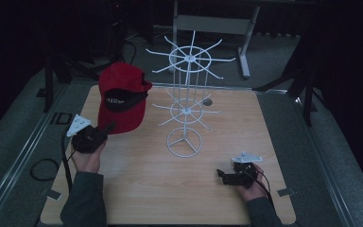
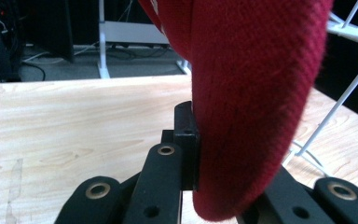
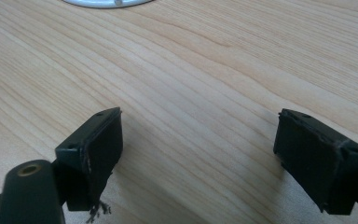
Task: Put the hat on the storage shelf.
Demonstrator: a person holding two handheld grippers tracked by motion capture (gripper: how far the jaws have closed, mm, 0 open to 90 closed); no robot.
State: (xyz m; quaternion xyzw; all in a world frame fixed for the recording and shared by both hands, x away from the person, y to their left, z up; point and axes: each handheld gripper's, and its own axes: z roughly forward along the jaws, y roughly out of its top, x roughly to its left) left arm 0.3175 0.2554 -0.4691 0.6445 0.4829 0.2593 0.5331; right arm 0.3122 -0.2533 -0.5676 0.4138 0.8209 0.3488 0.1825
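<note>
A red cap (image 1: pixel 121 97) with a black inner band is held up off the table at the left. My left gripper (image 1: pixel 108 128) is shut on the cap's brim. In the left gripper view the red brim (image 2: pixel 256 107) hangs down between the black jaws and hides the right one. A white wire rack (image 1: pixel 185 94) with hook arms on two tiers stands at the table's middle. My right gripper (image 1: pixel 221 176) rests low over the table at the front right, open, with bare wood between its jaws (image 3: pixel 198 149).
The rack's ring base (image 1: pixel 184 143) sits on the wooden table (image 1: pixel 142 189); its edge (image 3: pixel 107 3) shows at the top of the right gripper view. A black cable (image 1: pixel 42 169) loops off the table's left side. Dark stands and a grey frame stand behind.
</note>
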